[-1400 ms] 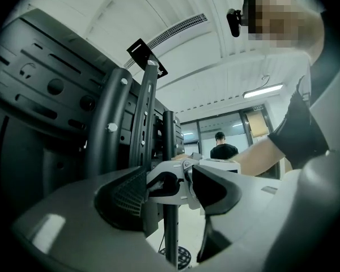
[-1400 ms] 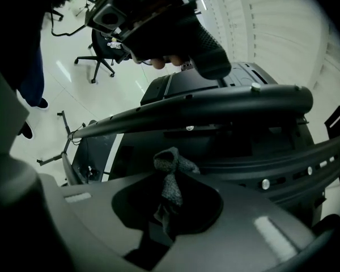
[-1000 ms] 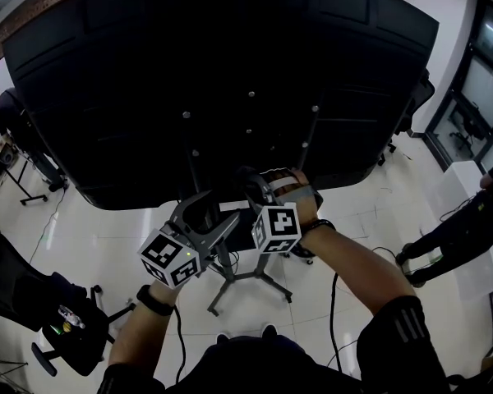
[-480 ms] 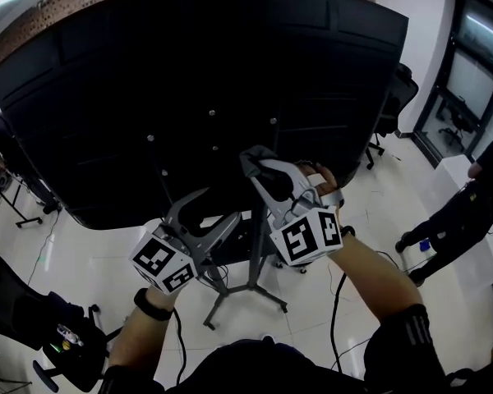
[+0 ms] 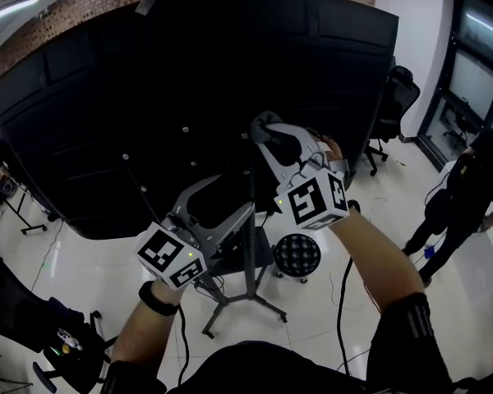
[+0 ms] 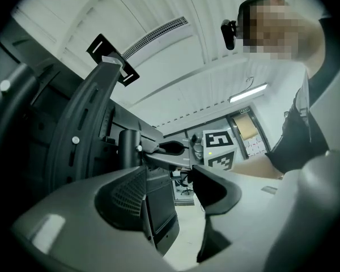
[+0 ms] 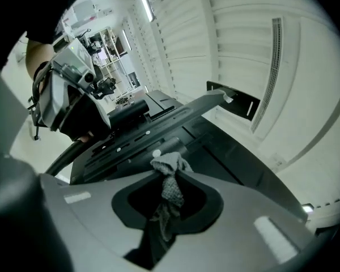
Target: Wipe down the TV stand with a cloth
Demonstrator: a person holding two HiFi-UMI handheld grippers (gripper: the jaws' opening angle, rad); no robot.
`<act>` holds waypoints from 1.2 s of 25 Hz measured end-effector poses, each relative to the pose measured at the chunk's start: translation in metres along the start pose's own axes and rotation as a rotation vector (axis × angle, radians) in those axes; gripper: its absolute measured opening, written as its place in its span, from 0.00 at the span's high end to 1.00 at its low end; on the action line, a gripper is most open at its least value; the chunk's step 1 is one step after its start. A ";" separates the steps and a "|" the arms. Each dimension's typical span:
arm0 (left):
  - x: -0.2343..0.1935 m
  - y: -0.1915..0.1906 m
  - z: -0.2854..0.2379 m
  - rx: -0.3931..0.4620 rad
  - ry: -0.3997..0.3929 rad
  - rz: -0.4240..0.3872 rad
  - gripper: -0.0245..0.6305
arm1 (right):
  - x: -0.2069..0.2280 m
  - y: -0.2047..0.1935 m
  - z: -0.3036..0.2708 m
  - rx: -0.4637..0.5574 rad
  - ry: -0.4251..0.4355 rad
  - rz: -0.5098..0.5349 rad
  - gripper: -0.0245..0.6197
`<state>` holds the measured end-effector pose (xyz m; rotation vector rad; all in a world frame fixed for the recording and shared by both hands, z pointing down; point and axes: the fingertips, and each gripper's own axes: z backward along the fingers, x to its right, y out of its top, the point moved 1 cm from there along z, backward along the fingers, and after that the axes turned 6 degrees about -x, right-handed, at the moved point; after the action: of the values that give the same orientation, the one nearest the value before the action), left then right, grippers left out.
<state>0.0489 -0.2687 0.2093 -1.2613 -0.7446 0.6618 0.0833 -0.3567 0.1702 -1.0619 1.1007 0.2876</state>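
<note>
The large black TV back [image 5: 189, 80] fills the upper head view, mounted on a stand with a dark column [image 5: 251, 249] and splayed wheeled legs [image 5: 230, 300]. My right gripper [image 5: 260, 127] is raised against the TV's back near the mount, shut on a grey knitted cloth [image 7: 169, 179] that bunches out between its jaws. Its tips [image 7: 169, 162] sit close to the black mounting panel [image 7: 158, 130]. My left gripper [image 5: 220, 202] is lower, by the column, open with nothing between its jaws [image 6: 169, 175]. The grey mounting bracket [image 6: 90, 123] rises to its left.
A round black stool [image 5: 297, 254] stands right of the stand's legs. A person in dark clothes [image 5: 464, 195] stands at the right, near a black office chair [image 5: 398, 97]. Another black chair [image 5: 33, 318] is at lower left. Cables trail on the white tiled floor [image 5: 82, 257].
My right gripper has climbed with the cloth from the TV's lower edge up onto its back. The left gripper has stayed low by the column. The stool has come into view.
</note>
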 end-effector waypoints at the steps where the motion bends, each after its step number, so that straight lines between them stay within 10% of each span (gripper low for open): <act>1: 0.000 0.000 -0.004 -0.001 0.004 -0.001 0.54 | 0.001 -0.004 -0.006 -0.002 0.006 0.001 0.89; 22: 0.029 -0.023 -0.073 -0.017 -0.041 0.012 0.54 | 0.068 -0.140 0.029 -0.191 -0.104 -0.048 0.89; 30: 0.030 -0.026 -0.071 -0.029 -0.025 0.020 0.54 | 0.048 -0.105 0.037 -0.071 -0.039 -0.080 0.89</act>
<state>0.1245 -0.2917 0.2292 -1.2903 -0.7654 0.6857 0.1971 -0.3937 0.1897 -1.1567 1.0165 0.2840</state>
